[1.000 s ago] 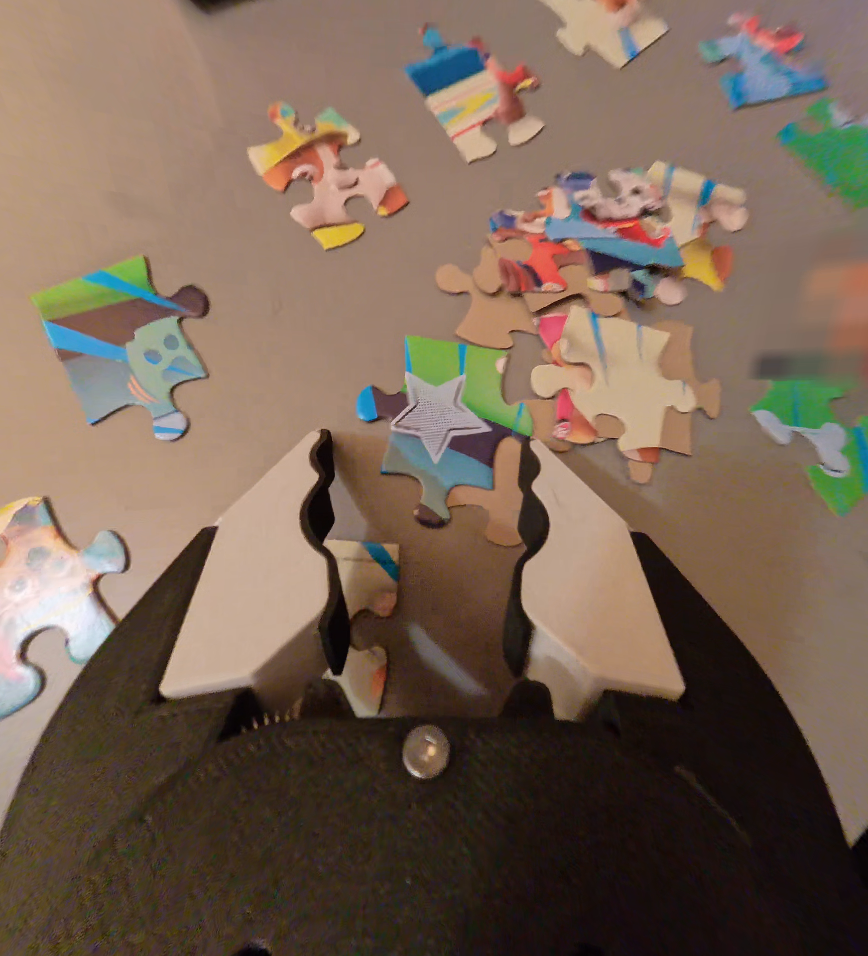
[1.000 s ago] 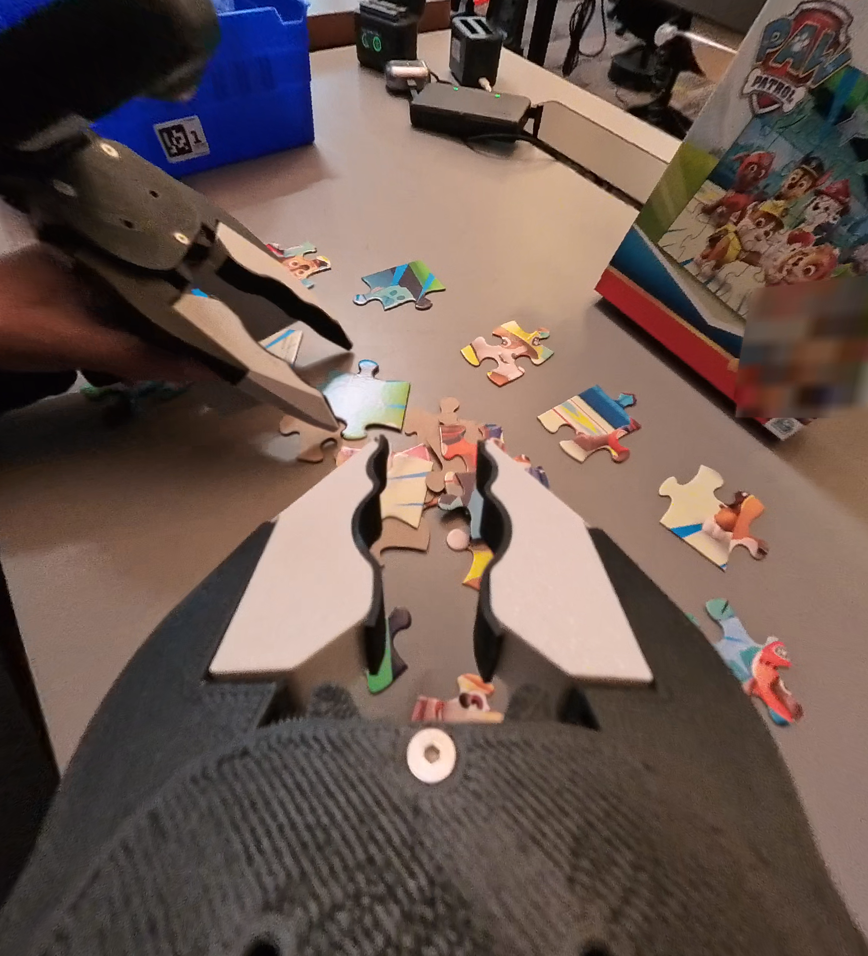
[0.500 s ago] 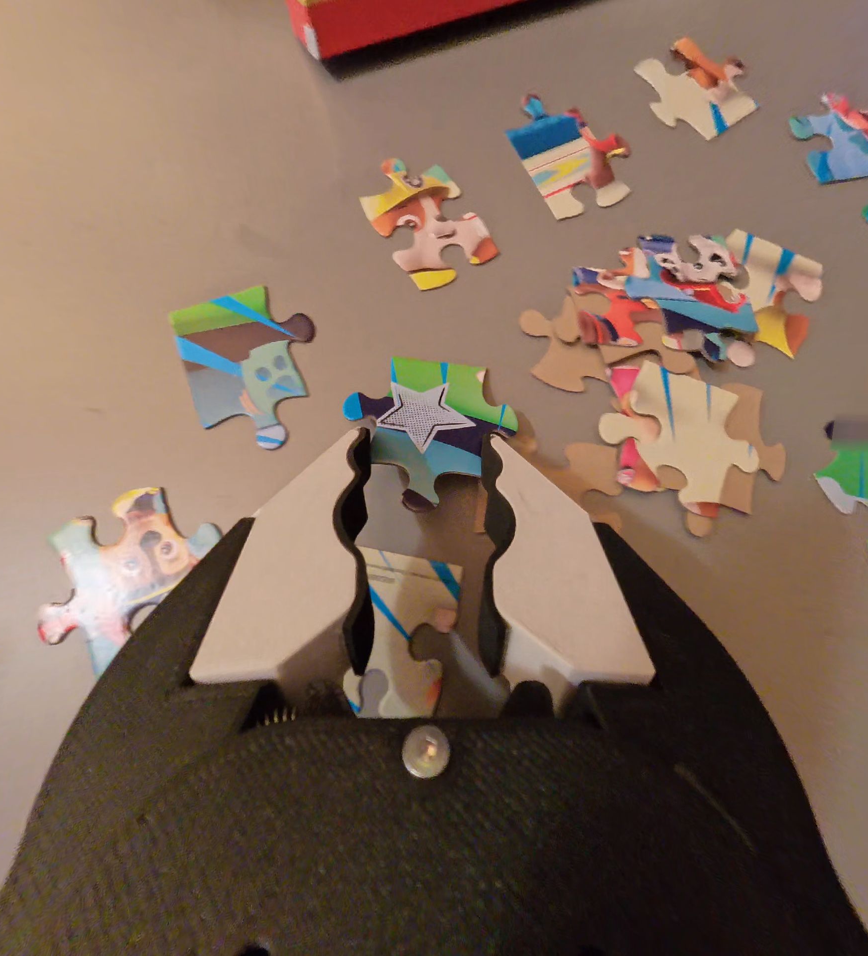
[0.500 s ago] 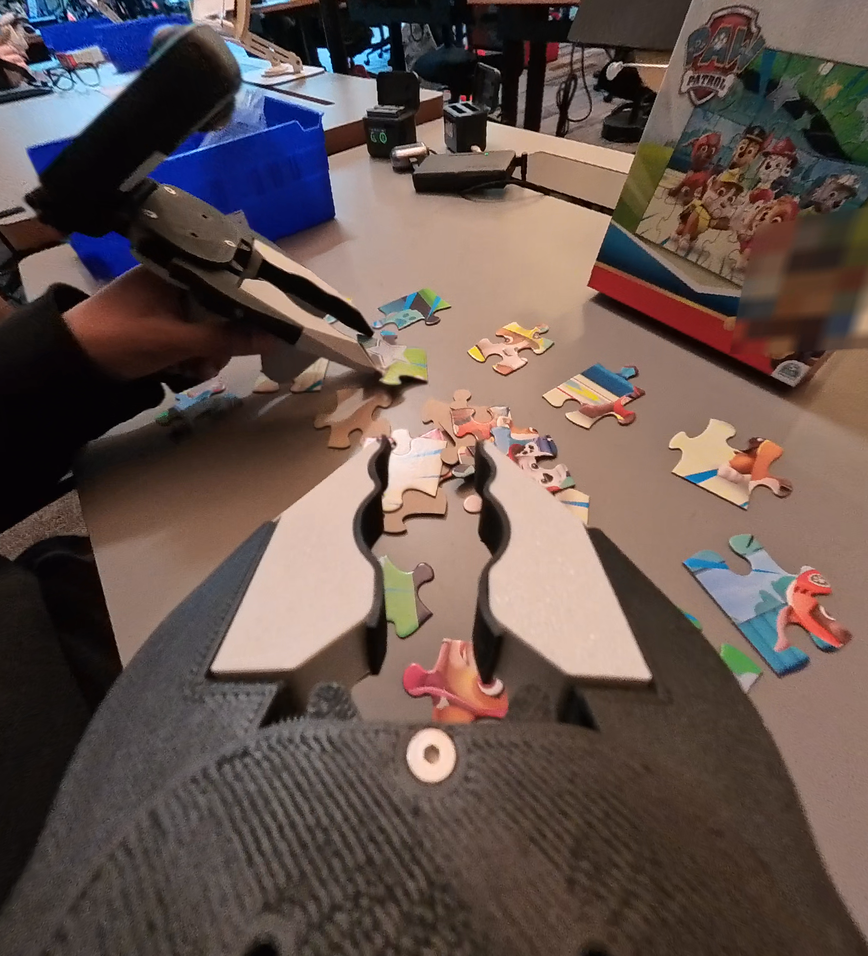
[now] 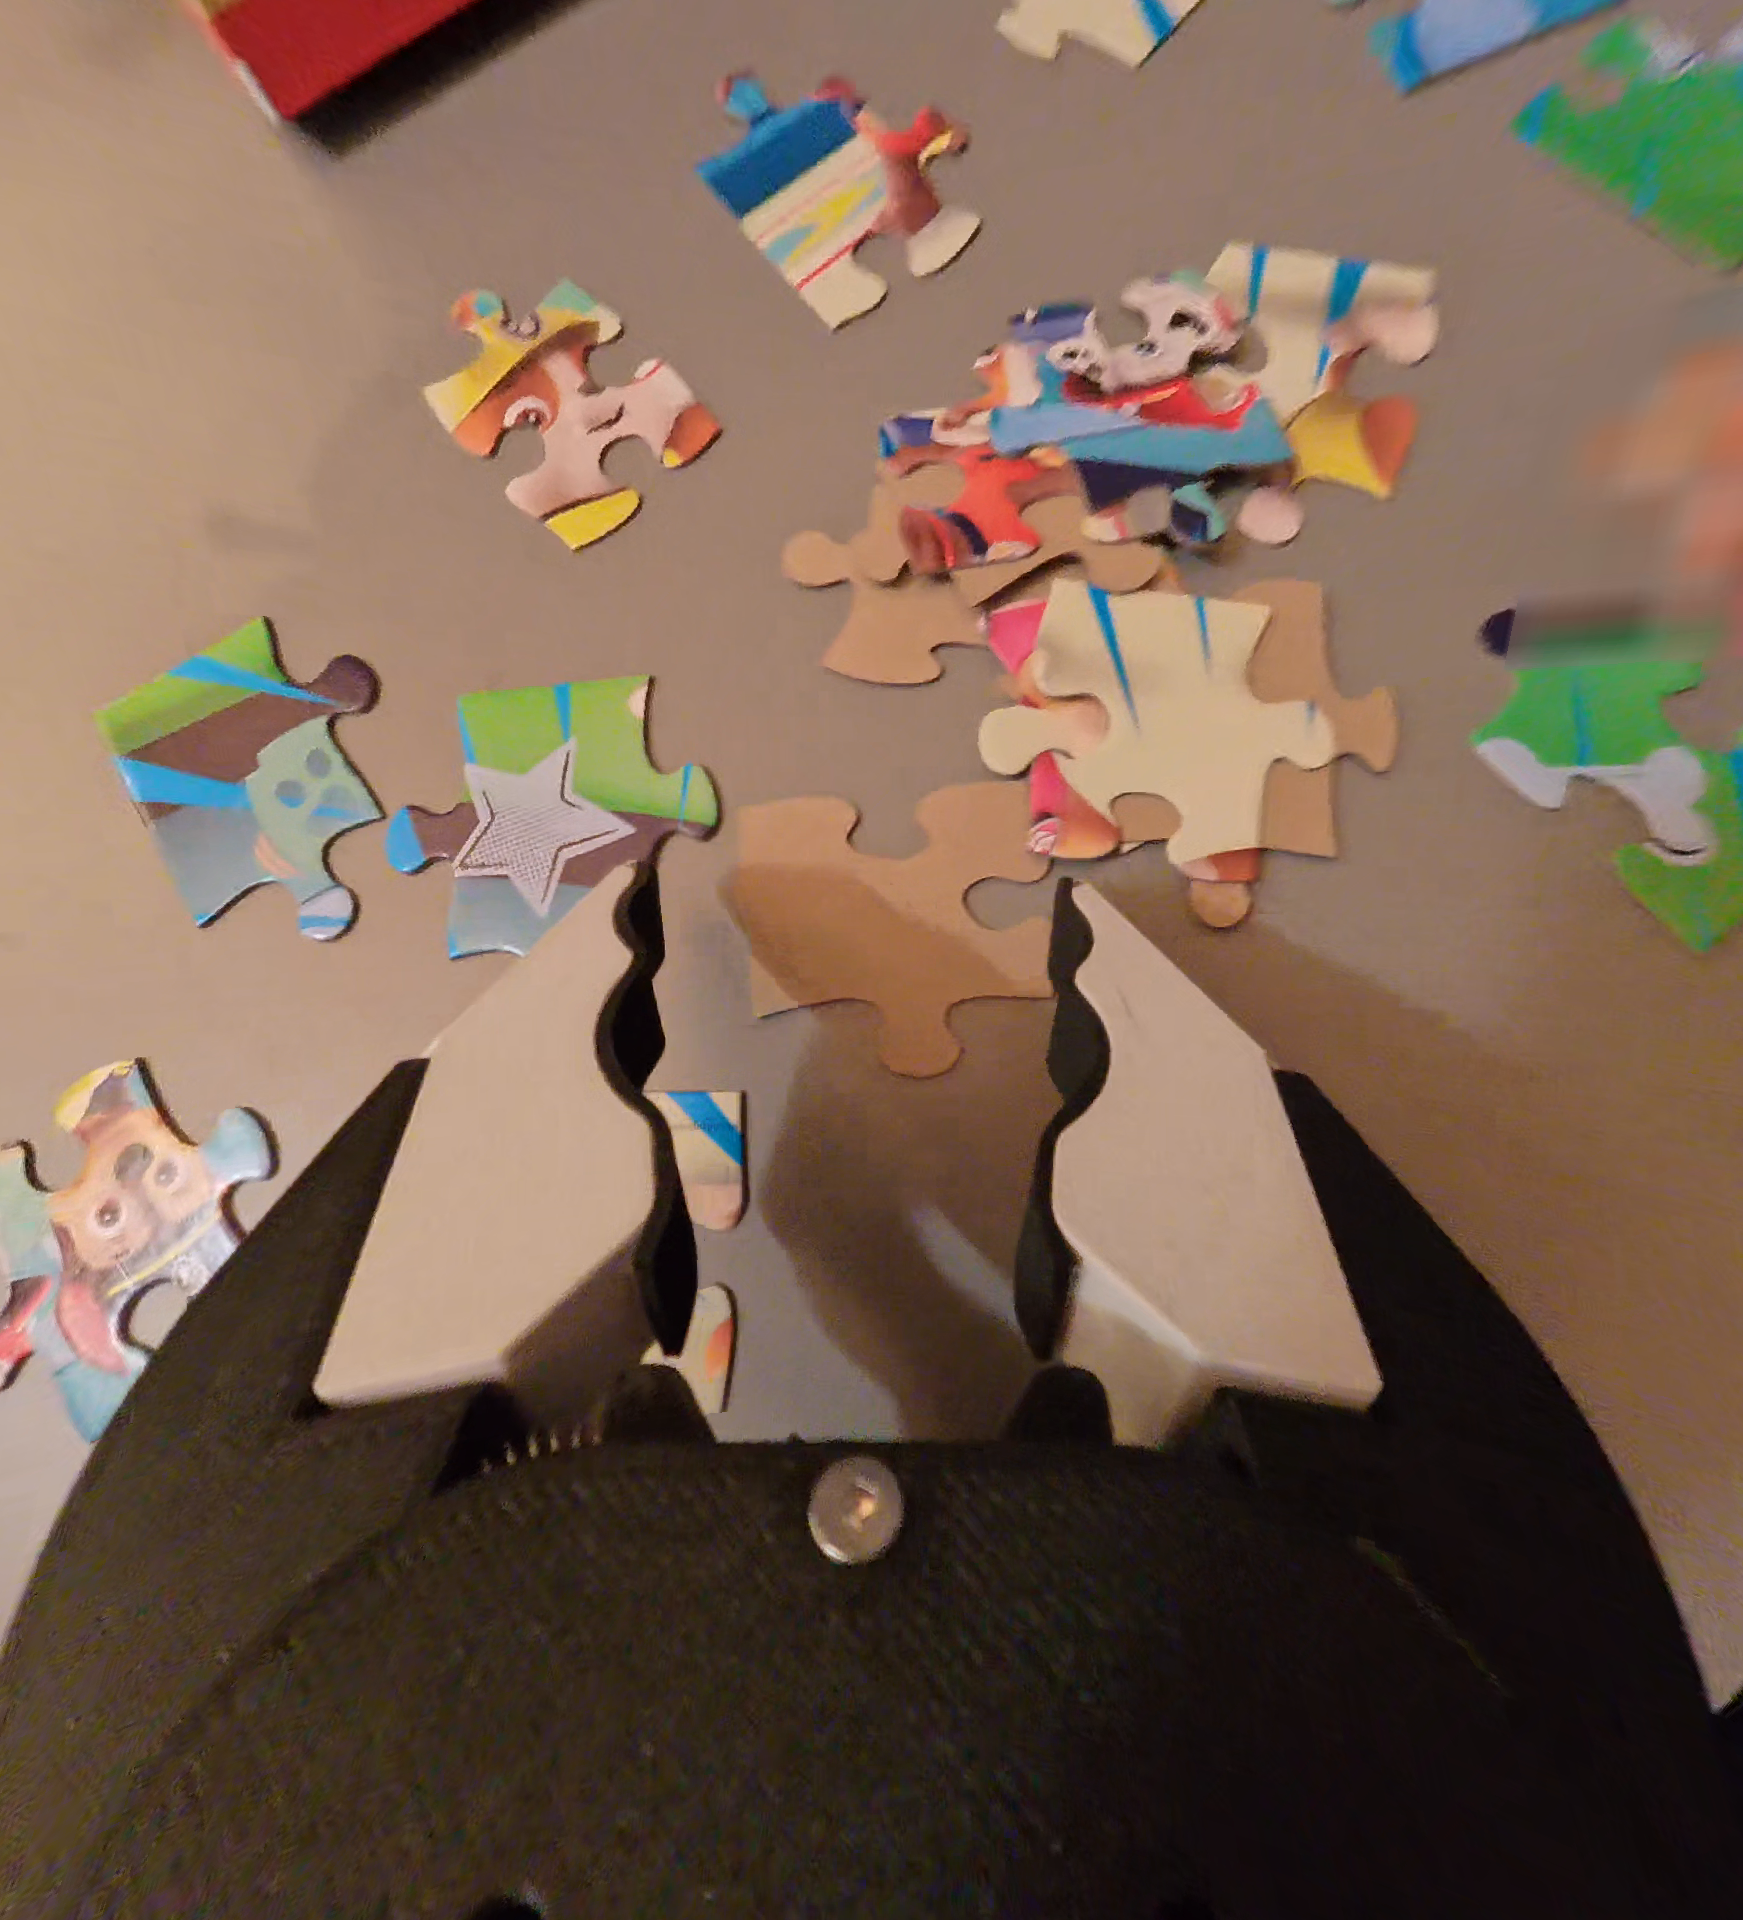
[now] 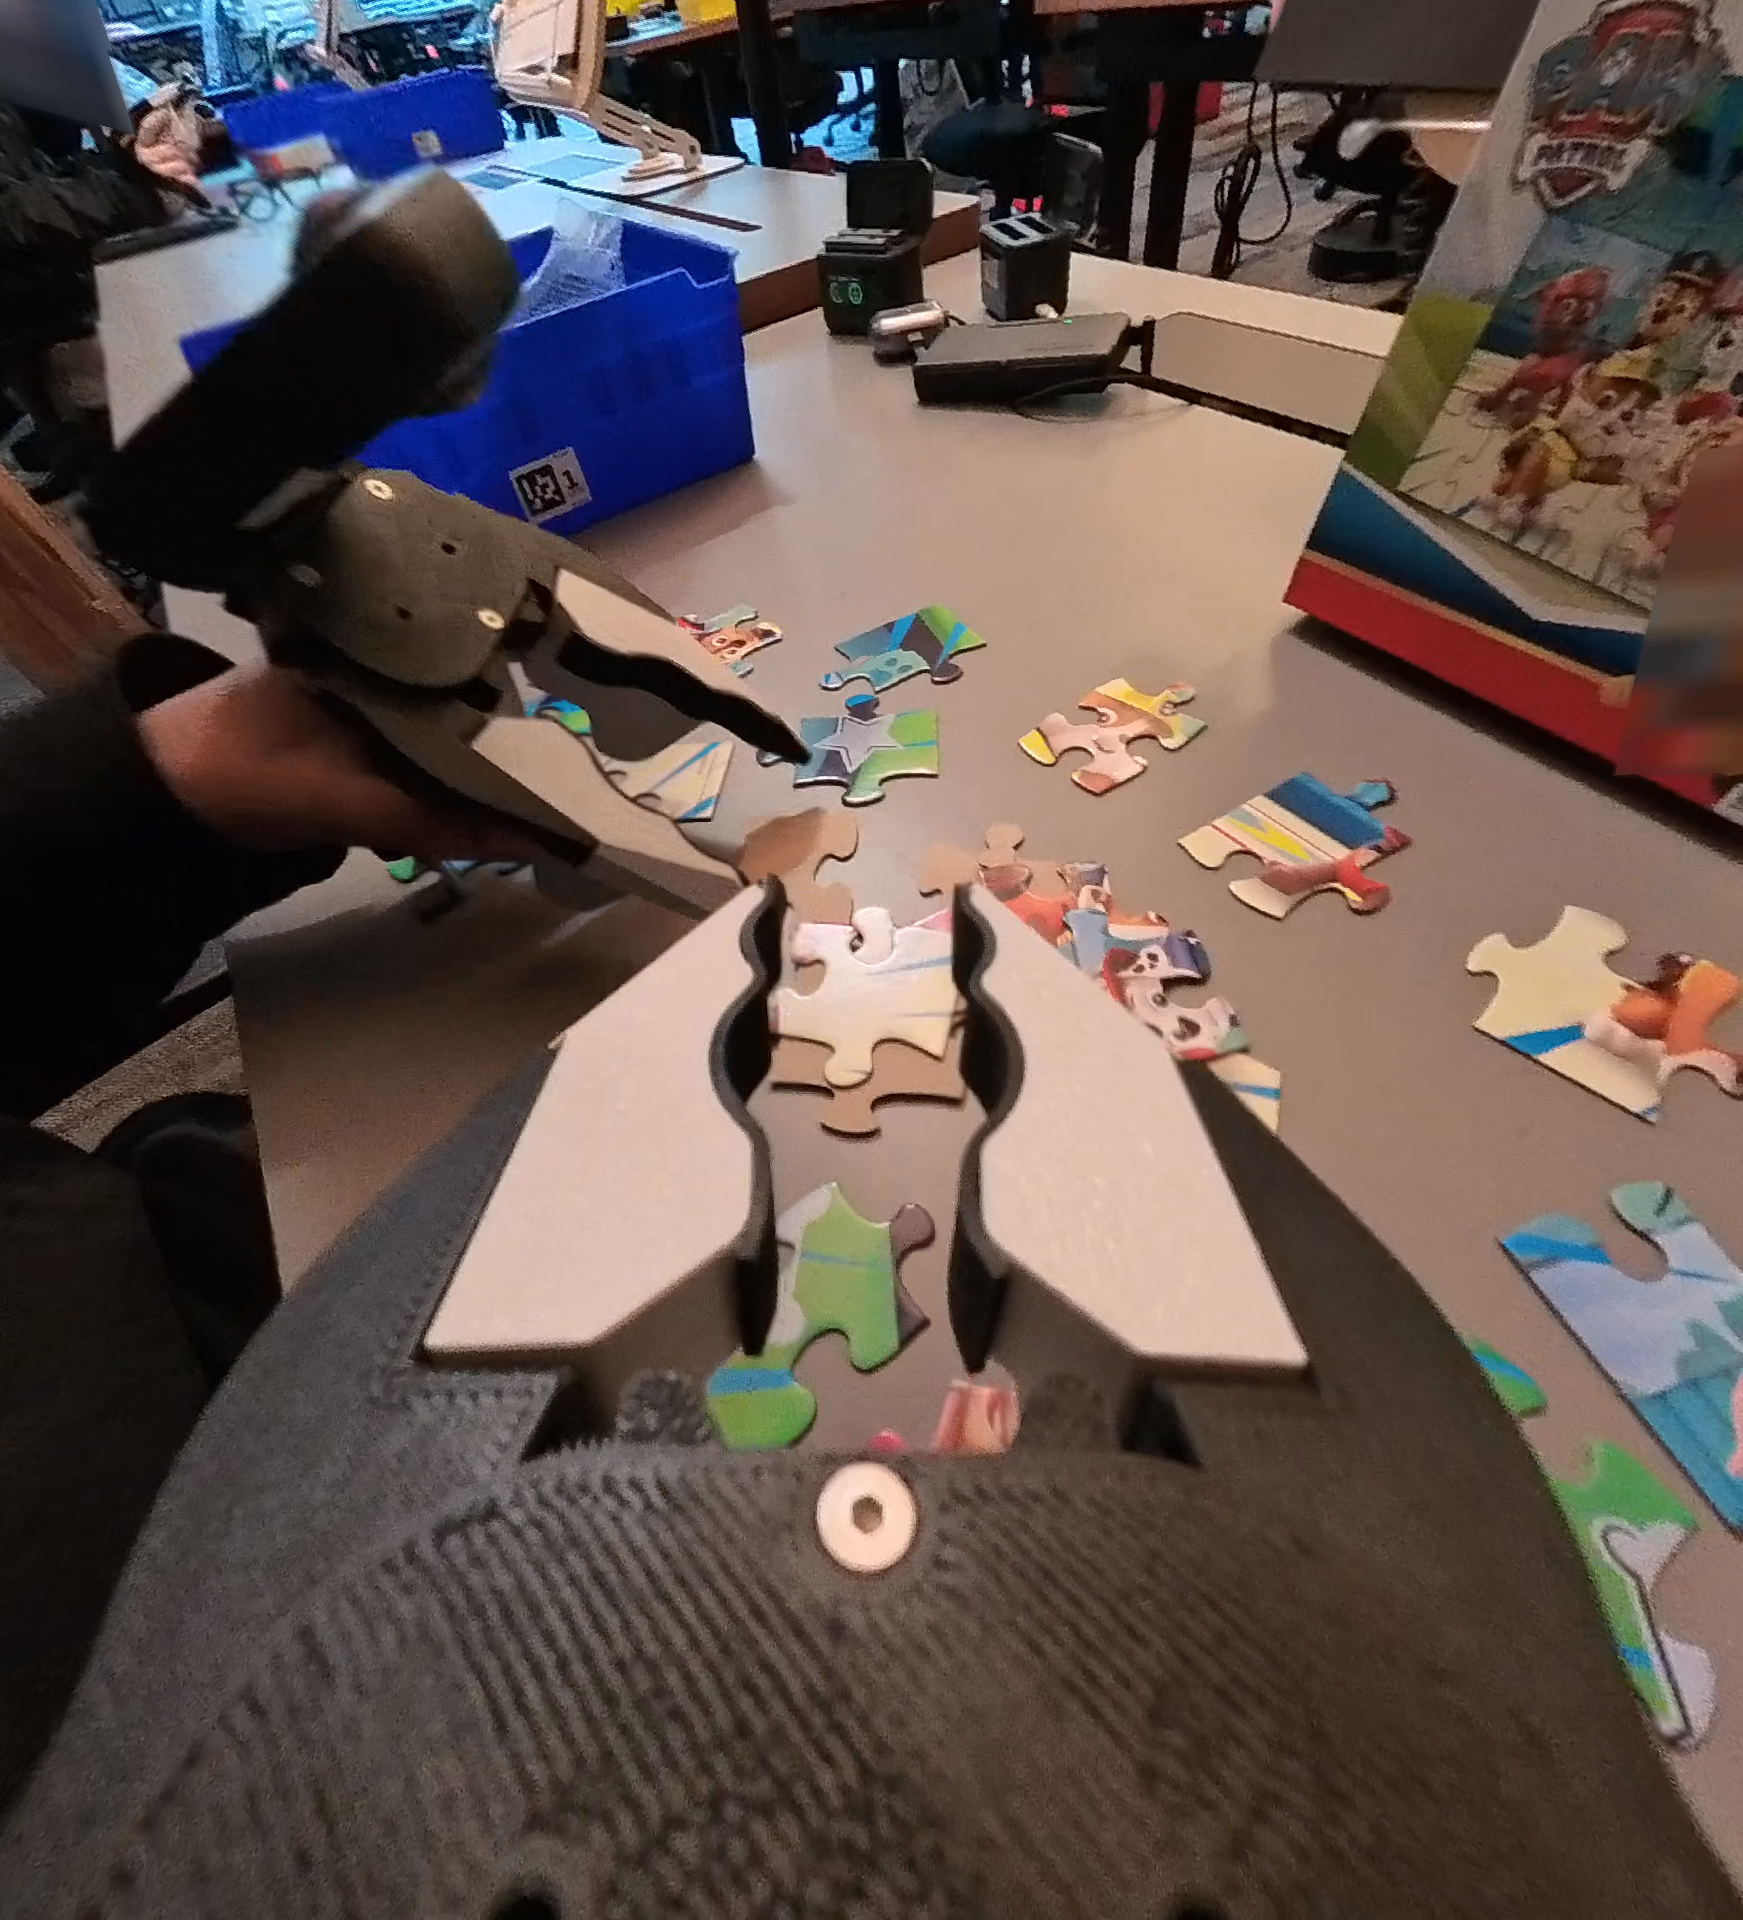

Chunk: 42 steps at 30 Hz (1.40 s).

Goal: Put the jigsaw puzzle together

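At the far left of the left wrist view lies a dog-face puzzle piece (image 5: 108, 1236). Next to it are a green, brown and blue piece (image 5: 233, 779) and a green piece with a silver star (image 5: 555, 800). The left tongs (image 5: 851, 883) stand wide open with nothing in them. They are over a brown, face-down cardboard piece (image 5: 877, 925) that lies flat on the grey counter (image 5: 119, 416). Their left fingertip (image 5: 638, 904) appears to be at the star piece's edge. To the right sits a heap of overlapping pieces (image 5: 1137, 436). The right tongs (image 6: 867, 904) hang above that heap, part-open and holding nothing.

Risks, as I judge them: a thin, flat piece could skid on the smooth counter instead of lifting. The left fingertip could nudge the star piece. Closing near the heap could catch a neighbouring tab.

Count: two tongs. Five single pieces lie clear left of the heap, and a sixth is half hidden under the left tongs. At least three brown backs show. The heap is too tangled to count. There is one picture box (image 6: 1573, 416) and one blue bin (image 6: 586, 374).
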Motion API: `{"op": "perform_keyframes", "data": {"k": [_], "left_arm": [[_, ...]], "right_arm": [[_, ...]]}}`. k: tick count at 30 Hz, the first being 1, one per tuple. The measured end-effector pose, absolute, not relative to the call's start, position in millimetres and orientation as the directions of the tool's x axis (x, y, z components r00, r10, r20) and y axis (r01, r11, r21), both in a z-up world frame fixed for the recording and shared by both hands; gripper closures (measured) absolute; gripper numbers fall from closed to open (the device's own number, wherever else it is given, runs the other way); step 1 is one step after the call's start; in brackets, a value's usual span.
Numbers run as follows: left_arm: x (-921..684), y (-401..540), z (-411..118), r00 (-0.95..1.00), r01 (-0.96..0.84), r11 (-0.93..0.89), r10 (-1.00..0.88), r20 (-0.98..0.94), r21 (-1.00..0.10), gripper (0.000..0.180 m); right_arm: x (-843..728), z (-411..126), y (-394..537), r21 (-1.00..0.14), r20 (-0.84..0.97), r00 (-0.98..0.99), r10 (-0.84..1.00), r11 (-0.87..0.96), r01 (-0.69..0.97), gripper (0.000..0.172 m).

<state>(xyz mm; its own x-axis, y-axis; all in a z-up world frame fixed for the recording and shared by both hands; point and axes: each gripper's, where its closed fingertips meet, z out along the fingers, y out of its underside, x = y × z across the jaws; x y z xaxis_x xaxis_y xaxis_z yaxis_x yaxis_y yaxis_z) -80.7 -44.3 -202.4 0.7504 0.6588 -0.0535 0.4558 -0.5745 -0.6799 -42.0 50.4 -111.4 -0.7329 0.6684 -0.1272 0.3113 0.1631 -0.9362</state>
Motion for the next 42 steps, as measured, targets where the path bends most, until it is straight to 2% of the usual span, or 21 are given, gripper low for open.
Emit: {"op": "perform_keyframes", "data": {"k": [4, 6, 9, 14, 15, 16, 19, 23, 24, 27, 30, 33, 36, 38, 40, 42], "left_arm": [[-77, -41, -208, 0.755, 0.516, -0.550, 0.654, 0.045, -0.656, 0.110], [-74, -42, -210, 0.749, 0.549, -0.540, 0.657, 0.087, -0.638, 0.118], [-74, -47, -210, 0.737, 0.556, -0.541, 0.671, 0.074, -0.631, 0.137], [-67, -47, -209, 0.745, 0.552, -0.542, 0.661, 0.084, -0.634, 0.143], [-66, -47, -207, 0.746, 0.547, -0.536, 0.661, 0.084, -0.642, 0.168], [-66, -46, -204, 0.747, 0.540, -0.523, 0.659, 0.088, -0.660, 0.176], [-60, -47, -199, 0.746, 0.549, -0.503, 0.656, 0.119, -0.667, 0.164], [-58, -44, -205, 0.767, 0.524, -0.538, 0.634, 0.092, -0.660, 0.118], [-56, -41, -207, 0.789, 0.495, -0.567, 0.611, 0.067, -0.658, 0.115], [-52, -36, -210, 0.831, 0.411, -0.646, 0.555, -0.027, -0.643, 0.113], [-33, -37, -211, 0.850, 0.459, -0.678, 0.523, 0.061, -0.574, 0.123], [-3, -43, -204, 0.848, 0.513, -0.702, 0.502, 0.168, -0.494, 0.123], [5, -40, -186, 0.877, 0.457, -0.680, 0.453, 0.161, -0.574, 0.123], [0, -37, -178, 0.921, 0.339, -0.682, 0.383, 0.078, -0.648, 0.117], [-10, -40, -185, 0.934, 0.289, -0.710, 0.357, 0.025, -0.642, 0.117], [-7, -37, -194, 0.953, 0.264, -0.730, 0.297, 0.055, -0.631, 0.117]], "right_arm": [[-42, -110, 51, -0.937, -0.068, -0.725, 0.685, 0.206, 0.283, 0.141], [-43, -111, 53, -0.934, -0.058, -0.720, 0.692, 0.217, 0.284, 0.141], [-42, -113, 53, -0.935, -0.085, -0.721, 0.688, 0.196, 0.297, 0.141], [-41, -112, 49, -0.936, -0.105, -0.729, 0.676, 0.180, 0.302, 0.141], [-41, -112, 50, -0.936, -0.096, -0.727, 0.679, 0.188, 0.299, 0.141], [-41, -112, 50, -0.935, -0.088, -0.726, 0.682, 0.195, 0.296, 0.141], [-40, -113, 50, -0.934, -0.085, -0.727, 0.682, 0.199, 0.296, 0.141], [-39, -114, 46, -0.934, -0.095, -0.734, 0.672, 0.195, 0.300, 0.141], [-39, -114, 45, -0.934, -0.094, -0.736, 0.670, 0.196, 0.299, 0.141], [-37, -113, 43, -0.934, -0.088, -0.738, 0.669, 0.202, 0.294, 0.140], [-35, -112, 45, -0.934, -0.078, -0.735, 0.673, 0.209, 0.290, 0.140], [-34, -111, 49, -0.935, -0.071, -0.725, 0.686, 0.207, 0.288, 0.140], [-33, -112, 49, -0.937, -0.098, -0.723, 0.684, 0.181, 0.298, 0.140], [-32, -113, 46, -0.937, -0.121, -0.731, 0.671, 0.165, 0.306, 0.140], [-31, -112, 42, -0.938, -0.130, -0.743, 0.657, 0.162, 0.308, 0.140], [-29, -109, 41, -0.941, -0.109, -0.746, 0.657, 0.174, 0.291, 0.140]]}}
